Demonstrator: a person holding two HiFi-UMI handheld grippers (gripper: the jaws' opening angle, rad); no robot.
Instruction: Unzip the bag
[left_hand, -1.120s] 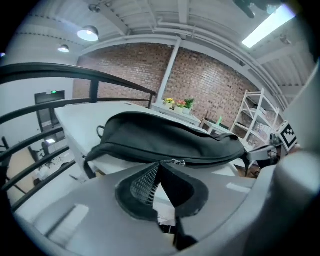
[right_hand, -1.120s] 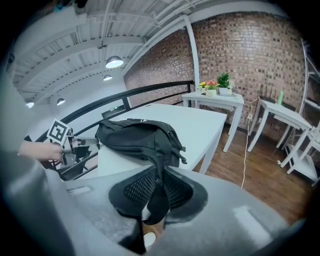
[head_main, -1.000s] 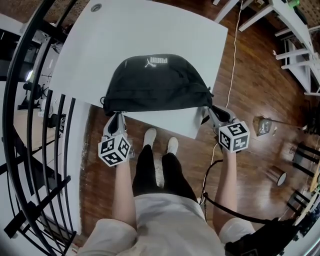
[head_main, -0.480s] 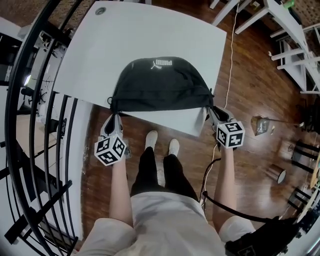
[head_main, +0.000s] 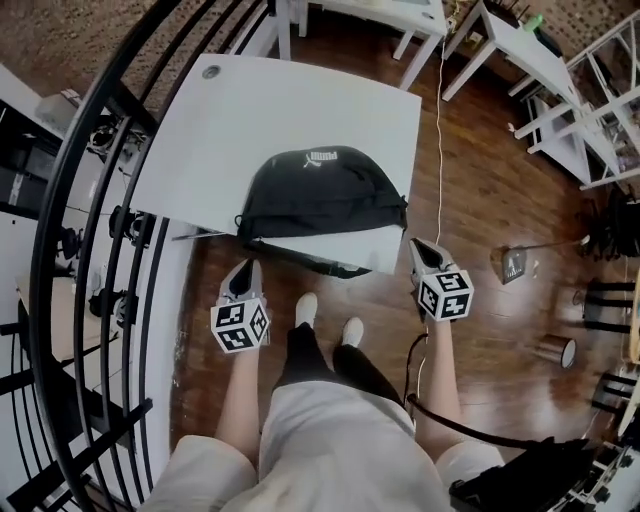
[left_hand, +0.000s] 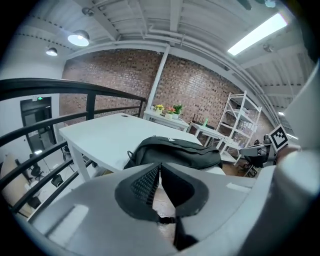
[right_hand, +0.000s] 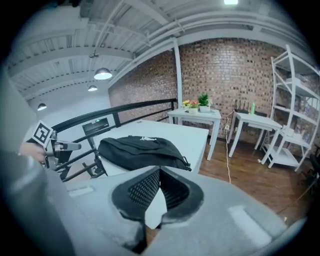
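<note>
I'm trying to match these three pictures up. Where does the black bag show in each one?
Head view: the black bag lies near the picture's centre, at the table's near edge.
Left gripper view: the black bag sits just right of centre, a little below the middle.
Right gripper view: the black bag sits left of centre, a little below the middle.
Shared landmark: the white table under it shows in all three.

A white table (head_main: 300, 110) fills the upper middle of the head view, with a round grey grommet (head_main: 211, 72) near its upper left corner. A black railing (head_main: 122, 100) curves down the left side. Dark wooden floor (head_main: 500, 200) lies to the right, crossed by a thin white cable (head_main: 438, 150). In the right gripper view, a brick wall (right_hand: 225, 75) backs a small white side table (right_hand: 195, 116) bearing potted plants (right_hand: 200, 101), and white shelving (right_hand: 295, 115) stands at the right edge.
</note>
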